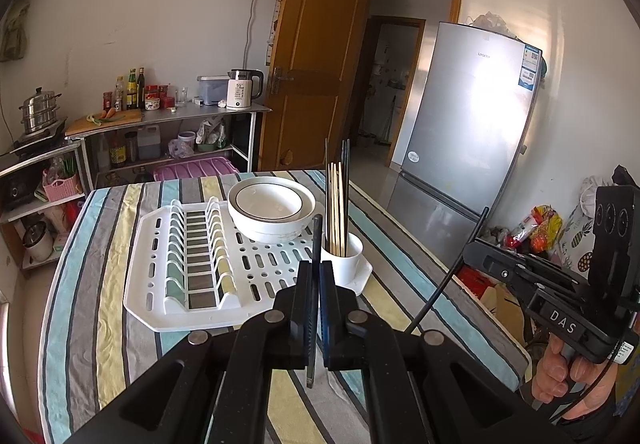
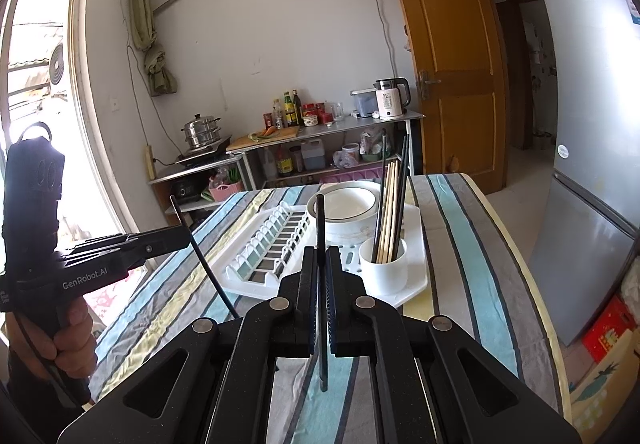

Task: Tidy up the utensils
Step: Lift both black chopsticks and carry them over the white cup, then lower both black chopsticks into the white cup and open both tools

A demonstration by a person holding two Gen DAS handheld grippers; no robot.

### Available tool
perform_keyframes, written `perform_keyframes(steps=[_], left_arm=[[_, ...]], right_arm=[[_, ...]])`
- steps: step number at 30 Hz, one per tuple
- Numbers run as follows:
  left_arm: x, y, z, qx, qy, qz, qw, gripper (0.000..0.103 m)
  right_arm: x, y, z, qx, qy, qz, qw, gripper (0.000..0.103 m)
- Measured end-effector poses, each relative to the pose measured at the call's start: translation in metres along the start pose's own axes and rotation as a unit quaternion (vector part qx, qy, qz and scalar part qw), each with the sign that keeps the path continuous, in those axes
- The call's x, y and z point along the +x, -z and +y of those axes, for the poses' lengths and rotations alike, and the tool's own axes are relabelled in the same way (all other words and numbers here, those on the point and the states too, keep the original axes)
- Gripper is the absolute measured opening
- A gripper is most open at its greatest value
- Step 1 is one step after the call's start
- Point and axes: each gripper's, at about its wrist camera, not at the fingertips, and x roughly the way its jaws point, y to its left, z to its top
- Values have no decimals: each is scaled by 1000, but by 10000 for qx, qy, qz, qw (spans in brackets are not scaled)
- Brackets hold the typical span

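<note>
My left gripper [image 1: 316,266] is shut on a dark chopstick [image 1: 317,236] that stands nearly upright between its pads, above the striped table. Just ahead, at the corner of a white drying rack [image 1: 160,284], stands a white cup [image 1: 348,260] that holds several wooden and dark chopsticks. My right gripper [image 2: 320,258] is shut on another black chopstick [image 2: 320,219], also upright, a little short of the cup [image 2: 384,272]. Each gripper shows in the other's view: the right gripper [image 1: 466,254] with its slanted chopstick [image 1: 436,288], and the left gripper [image 2: 186,238] with its slanted chopstick [image 2: 212,276].
Two stacked white bowls [image 1: 272,207] sit on the rack behind the cup. The striped tablecloth [image 1: 100,324] covers the table. A silver fridge [image 1: 472,131] stands to the right. A metal shelf [image 1: 192,115] with a kettle, bottles and a steamer pot lines the far wall.
</note>
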Motion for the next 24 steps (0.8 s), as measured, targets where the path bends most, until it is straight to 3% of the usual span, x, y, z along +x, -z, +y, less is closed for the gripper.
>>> perform_keyframes(steps=[15, 24], left_arm=[[35, -59, -12, 136, 156, 63, 9998, 2], [55, -113, -19, 197, 245, -69, 9995, 2]], right_arm=[[13, -44, -13, -161, 129, -151, 9997, 4], [25, -84, -24, -208, 219, -317, 9990, 4]])
